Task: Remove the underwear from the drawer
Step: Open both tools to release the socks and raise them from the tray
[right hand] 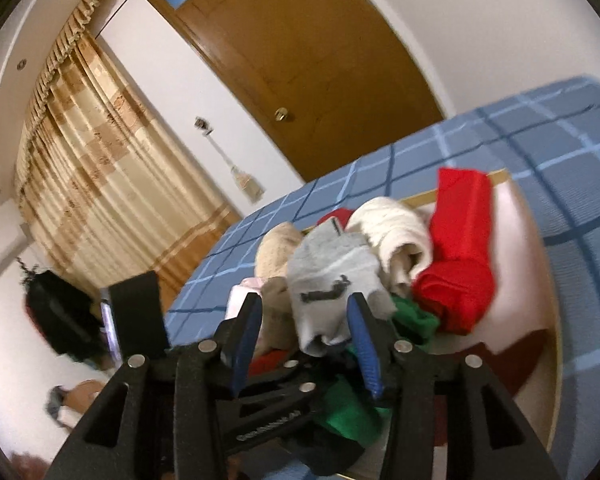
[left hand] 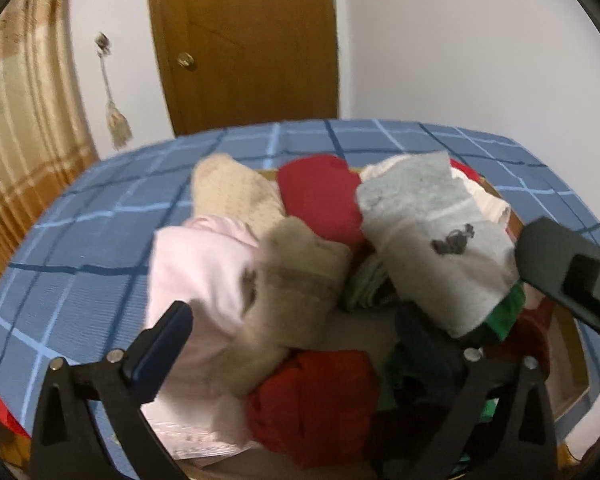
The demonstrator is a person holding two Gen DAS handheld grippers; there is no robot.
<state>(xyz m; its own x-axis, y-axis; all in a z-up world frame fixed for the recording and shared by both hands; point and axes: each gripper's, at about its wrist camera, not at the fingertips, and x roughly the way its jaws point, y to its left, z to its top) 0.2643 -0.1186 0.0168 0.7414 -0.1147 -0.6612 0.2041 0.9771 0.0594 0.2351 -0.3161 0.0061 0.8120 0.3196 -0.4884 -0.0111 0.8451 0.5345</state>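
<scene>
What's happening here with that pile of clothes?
A person is working two handheld grippers over a drawer heaped with socks and small clothes, set on a blue checked bed. The right gripper has a grey sock between its fingers, though a firm pinch is not clear. The left gripper is wide open, holding nothing, above a tan sock and a pink garment. Nothing has clearly left the drawer yet.
</scene>
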